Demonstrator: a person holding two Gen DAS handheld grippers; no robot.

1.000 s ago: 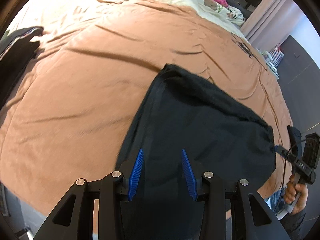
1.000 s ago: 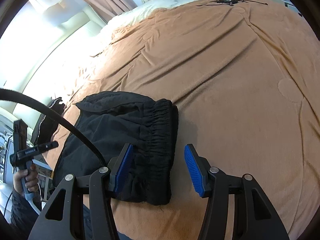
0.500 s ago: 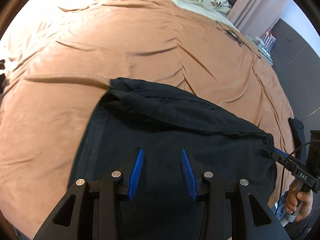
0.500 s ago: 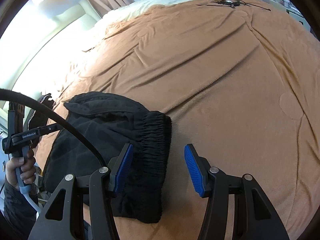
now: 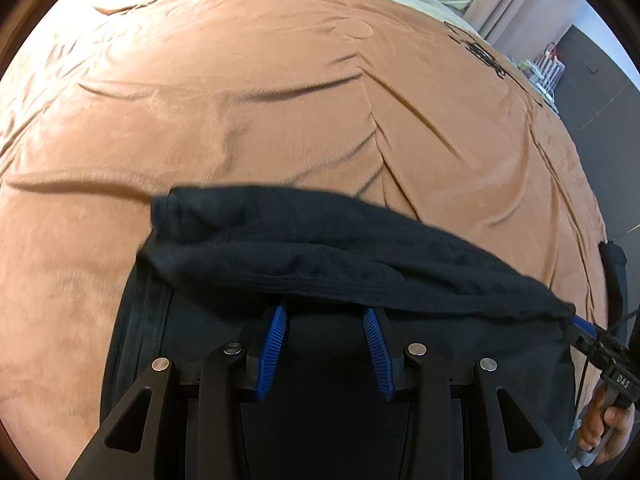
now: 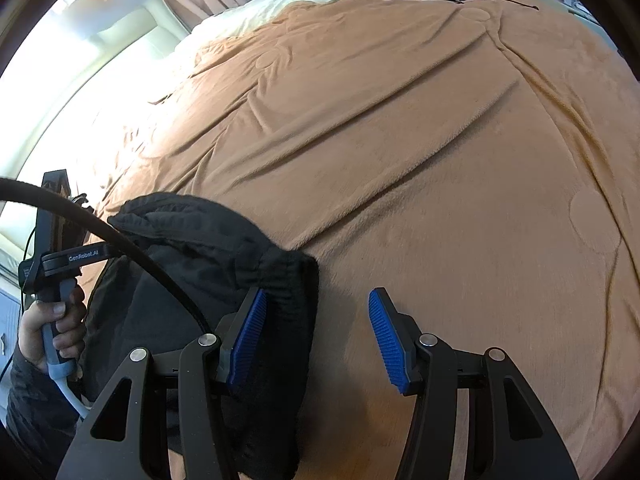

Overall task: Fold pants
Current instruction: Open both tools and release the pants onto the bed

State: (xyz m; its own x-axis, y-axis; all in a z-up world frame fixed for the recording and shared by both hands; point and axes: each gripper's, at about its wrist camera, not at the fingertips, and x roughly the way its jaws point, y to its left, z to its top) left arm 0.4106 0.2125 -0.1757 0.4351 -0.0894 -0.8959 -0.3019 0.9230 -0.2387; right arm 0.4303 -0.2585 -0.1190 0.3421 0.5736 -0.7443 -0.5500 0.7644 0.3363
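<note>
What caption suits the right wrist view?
Open right gripper hovers over the elastic waistband of folded black pants on a tan blanket.

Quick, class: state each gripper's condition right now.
Left gripper: open, tips under a fold of the black pants.
Right gripper: open, holding nothing.
</note>
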